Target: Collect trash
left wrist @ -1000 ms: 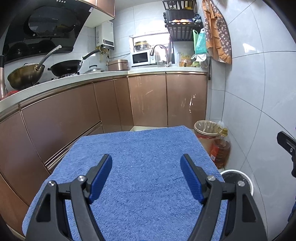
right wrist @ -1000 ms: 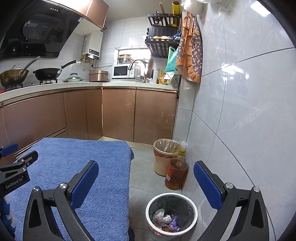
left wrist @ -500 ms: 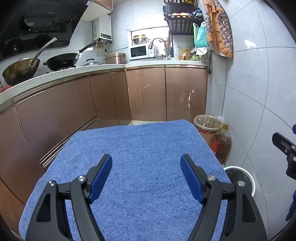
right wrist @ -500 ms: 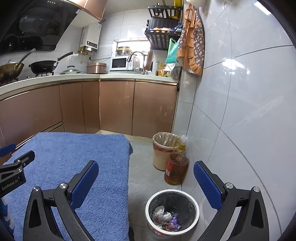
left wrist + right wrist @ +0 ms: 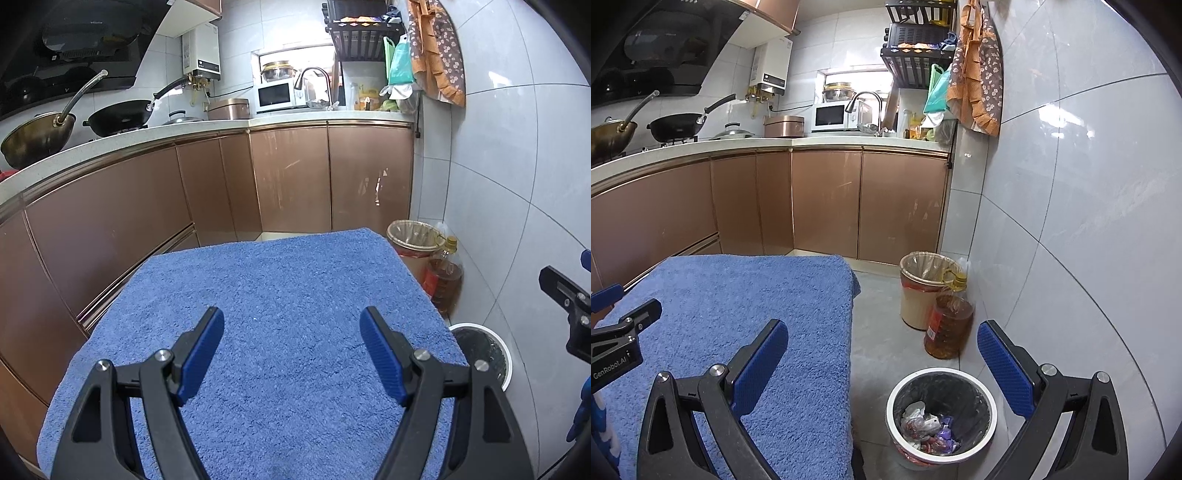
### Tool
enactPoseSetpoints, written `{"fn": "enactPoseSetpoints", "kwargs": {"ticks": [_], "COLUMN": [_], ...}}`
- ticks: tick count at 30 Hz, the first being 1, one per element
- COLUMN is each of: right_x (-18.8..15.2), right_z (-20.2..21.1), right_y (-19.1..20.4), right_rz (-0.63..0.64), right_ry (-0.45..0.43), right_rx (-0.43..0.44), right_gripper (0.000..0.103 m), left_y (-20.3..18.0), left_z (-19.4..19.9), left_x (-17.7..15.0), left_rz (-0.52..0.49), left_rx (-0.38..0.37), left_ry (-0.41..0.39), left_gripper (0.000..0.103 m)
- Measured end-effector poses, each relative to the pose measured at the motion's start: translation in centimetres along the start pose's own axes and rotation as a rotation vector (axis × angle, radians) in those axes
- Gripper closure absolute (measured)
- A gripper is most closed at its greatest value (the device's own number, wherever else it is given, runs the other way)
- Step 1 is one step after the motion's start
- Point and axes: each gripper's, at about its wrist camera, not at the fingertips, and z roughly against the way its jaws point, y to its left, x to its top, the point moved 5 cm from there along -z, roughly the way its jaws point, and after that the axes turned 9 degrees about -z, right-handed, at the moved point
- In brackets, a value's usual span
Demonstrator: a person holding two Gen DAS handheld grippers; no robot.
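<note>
Both tongs spread and empty; trash sits in the bin, none on the towel.

Your left gripper [image 5: 291,350] hovers over the bare blue towel [image 5: 280,280]. Your right gripper [image 5: 882,362] is nearer the white-rimmed bin [image 5: 942,373], which stands on the floor just right of the towel edge, below and between its jaws, wrappers [image 5: 929,430] inside.

Fuzzy blue terry towel [image 5: 280,295] — glossy copper cabinet doors [image 5: 827,199], shiny wall tiles [image 5: 1071,184].
</note>
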Motion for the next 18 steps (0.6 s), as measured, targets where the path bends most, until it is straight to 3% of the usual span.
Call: {"fn": "enactPoseSetpoints", "kwargs": {"ticks": [18], "right_x": [0.3], "right_z": [0.47], "right_y": [-0.04], "right_rz": [0.008], "right_ry": [-0.016], "right_rx": [0.004], "right_gripper": [0.0], "left_y": [0.35], "left_z": [0.67], "left_x": [0.31], "left_rz": [-0.005], "left_rx": [0.01], "left_ry": [-0.018], "left_gripper": [0.028]}}
